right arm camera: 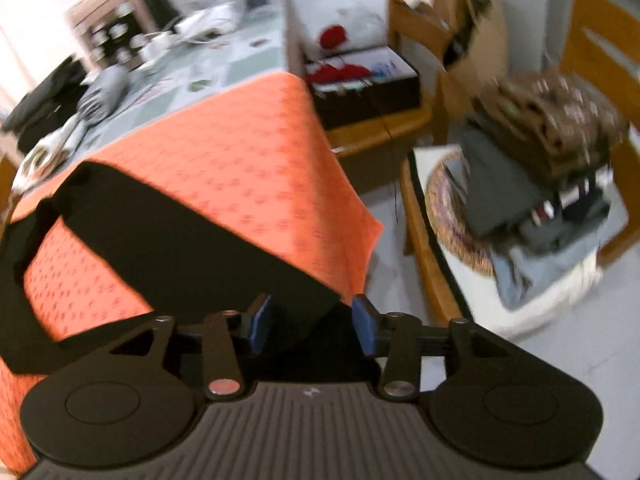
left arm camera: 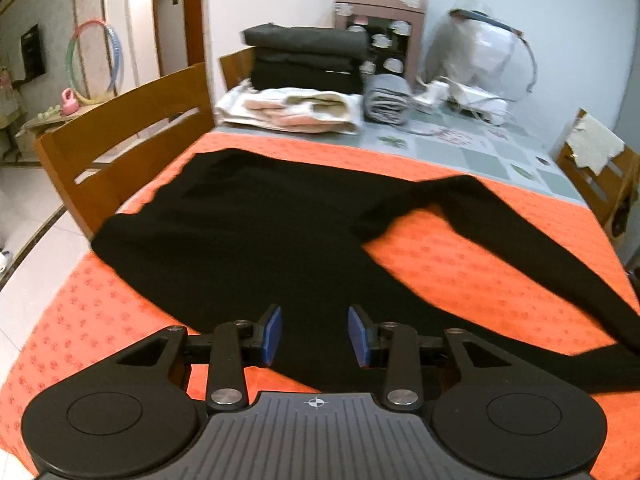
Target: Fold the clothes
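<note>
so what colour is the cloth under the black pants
Orange, with a faint repeating dotted motif; the cloth shows best in the left wrist view.

In the left wrist view the black garment [left arm camera: 248,232] runs under the left gripper [left arm camera: 315,335], so its near hem is hidden, and its long sleeve [left arm camera: 540,280] is cut off by the right edge. In the right wrist view the sleeve end [right arm camera: 224,268] disappears behind the right gripper [right arm camera: 312,330]; whether the parted jaws touch the cloth cannot be told. Right of the orange cloth [right arm camera: 248,152] covering the surface, a heap on a chair [right arm camera: 552,168] is too motion-blurred to identify.
</note>
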Demonstrator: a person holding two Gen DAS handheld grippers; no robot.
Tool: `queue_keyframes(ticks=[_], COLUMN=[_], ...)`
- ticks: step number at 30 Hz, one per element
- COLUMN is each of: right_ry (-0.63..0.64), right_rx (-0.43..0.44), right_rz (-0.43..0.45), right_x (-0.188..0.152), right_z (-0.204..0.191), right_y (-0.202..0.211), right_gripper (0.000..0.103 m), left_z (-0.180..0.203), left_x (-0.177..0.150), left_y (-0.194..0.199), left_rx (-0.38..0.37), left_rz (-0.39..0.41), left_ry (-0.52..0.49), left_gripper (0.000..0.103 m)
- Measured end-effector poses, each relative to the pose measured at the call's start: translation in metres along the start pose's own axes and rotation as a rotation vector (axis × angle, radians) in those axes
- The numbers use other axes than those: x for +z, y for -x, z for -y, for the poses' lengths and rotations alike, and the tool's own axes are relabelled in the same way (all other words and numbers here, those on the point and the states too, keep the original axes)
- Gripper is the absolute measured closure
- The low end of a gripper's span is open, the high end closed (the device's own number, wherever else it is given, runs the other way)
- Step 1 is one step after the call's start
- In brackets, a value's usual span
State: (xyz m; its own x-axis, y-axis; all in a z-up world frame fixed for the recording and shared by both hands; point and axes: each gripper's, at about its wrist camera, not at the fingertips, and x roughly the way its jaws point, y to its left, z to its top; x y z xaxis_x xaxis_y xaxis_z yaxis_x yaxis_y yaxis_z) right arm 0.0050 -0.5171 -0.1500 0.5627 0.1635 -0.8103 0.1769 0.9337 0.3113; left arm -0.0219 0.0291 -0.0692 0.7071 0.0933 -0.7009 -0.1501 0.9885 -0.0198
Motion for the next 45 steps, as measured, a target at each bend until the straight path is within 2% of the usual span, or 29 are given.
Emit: queue_keyframes(ticks=[1,4,6,8,9,12,15,20,22,27,30,33,34,39,43,45], right_ry=[-0.041,-0.182,-0.240,-0.242,-0.233,-0.135,-0.018,0.125,0.156,0.196,0.224,0.305,0.324,0.437,0.492,0.531], right_rx=[0.017,0.149,0.219,0.249,0.260,0.223,0.196,0.144,0.112,0.038,0.005,-0.046,-0.038,0.102,0.215,0.237], right_rz=[-0.008,-0.021,-0.011,0.011,0.021,0.081,0.151,0.212,0.227,0.235,0.240,0.244,0.238,0.201,0.131,0.084], right_x=[0.000,-0.002,-0.002,0.003,0.006,0.027,0.065,0.130,0.156,0.192,0.194,0.182,0.177,0.130,0.088,0.063], right_z=[0.010,0.031,0.035,0.035,0.033,0.020,0.006,-0.002,0.002,0.013,0.013,0.005,0.003,-0.010,-0.018,-0.022], right_y=[-0.006,-0.018,-0.022,-0.020,-0.018,0.000,0.022,0.042,0.046,0.037,0.022,0.016,0.015,0.025,0.032,0.033], right_gripper=[0.051,0.056,0.080,0.093,0.093,0.094,0.094,0.094,0.094,0.091,0.086,0.077,0.075,0.073,0.073,0.073], left_z=[0.007,0.026,0.035,0.042,0.044,0.051,0.058,0.076,0.084,0.106,0.117,0.126,0.128,0.138,0.145,0.149], left_x=[-0.001,-0.002,-0.002,-0.002,-0.002,-0.001,0.002,0.008,0.009,0.012,0.009,0.004,0.002,-0.012,-0.025,-0.030], left_y=[0.002,0.005,0.007,0.008,0.008,0.009,0.010,0.017,0.021,0.030,0.033,0.033,0.033,0.026,0.016,0.012], left_rx=[-0.009,-0.025,-0.027,-0.025,-0.023,-0.029,-0.043,-0.097,-0.123,-0.174,-0.186,-0.204,-0.214,-0.263,-0.306,-0.331], left_rz=[-0.004,-0.020,-0.024,-0.030,-0.033,-0.039,-0.037,-0.023,-0.011,0.015,0.026,0.020,0.014,-0.019,-0.041,-0.051], left_ry=[-0.006,-0.017,-0.027,-0.038,-0.042,-0.047,-0.053,-0.060,-0.066,-0.086,-0.135,-0.202,-0.222,-0.346,-0.465,-0.522], left_gripper=[0.062,0.061,0.061,0.061,0.061,0.061,0.061,0.060,0.060,0.056,0.056,0.055,0.055,0.055,0.054,0.051])
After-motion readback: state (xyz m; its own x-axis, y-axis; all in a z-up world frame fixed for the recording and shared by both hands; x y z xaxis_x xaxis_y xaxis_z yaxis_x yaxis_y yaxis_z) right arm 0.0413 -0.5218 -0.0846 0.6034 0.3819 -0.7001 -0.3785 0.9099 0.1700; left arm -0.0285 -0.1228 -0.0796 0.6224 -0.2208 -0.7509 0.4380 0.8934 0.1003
